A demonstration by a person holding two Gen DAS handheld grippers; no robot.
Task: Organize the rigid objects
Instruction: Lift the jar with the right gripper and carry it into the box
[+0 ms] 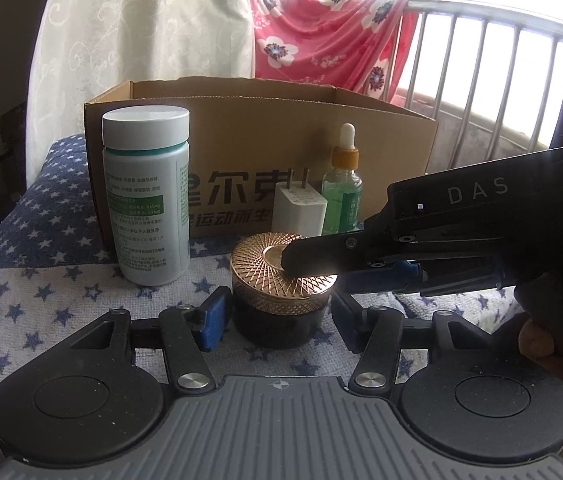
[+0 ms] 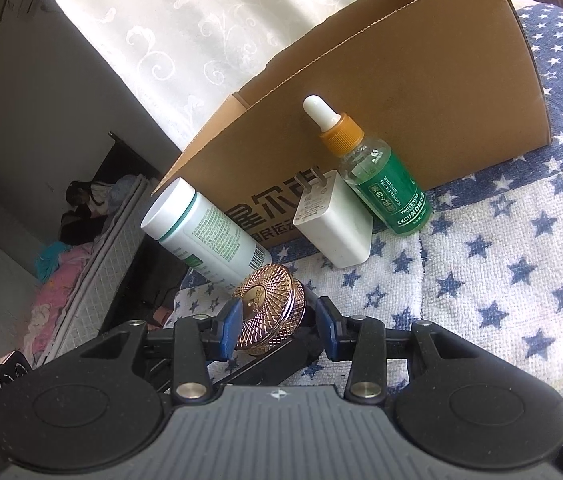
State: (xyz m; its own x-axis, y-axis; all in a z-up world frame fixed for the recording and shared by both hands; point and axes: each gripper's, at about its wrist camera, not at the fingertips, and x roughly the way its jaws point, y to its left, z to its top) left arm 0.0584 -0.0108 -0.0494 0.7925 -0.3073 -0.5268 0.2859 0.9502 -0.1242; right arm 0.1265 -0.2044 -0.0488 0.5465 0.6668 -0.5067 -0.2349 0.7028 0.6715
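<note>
Gripping jar with both claws on star cloth.
Left view: left claw half open, pads flanking jar base, contact unclear; right claw lies over gold lid from 3 o'clock. Right view: right claw half open around lid, left pad touching; bottle at 11 o'clock.

A cream lace curtain hangs at the back, beside a pink floral cloth draped over a metal railing. Underneath lies a star-patterned blanket, blue and white. In the right wrist view, a mattress edge and heaped clothes lie lower down at left.
</note>
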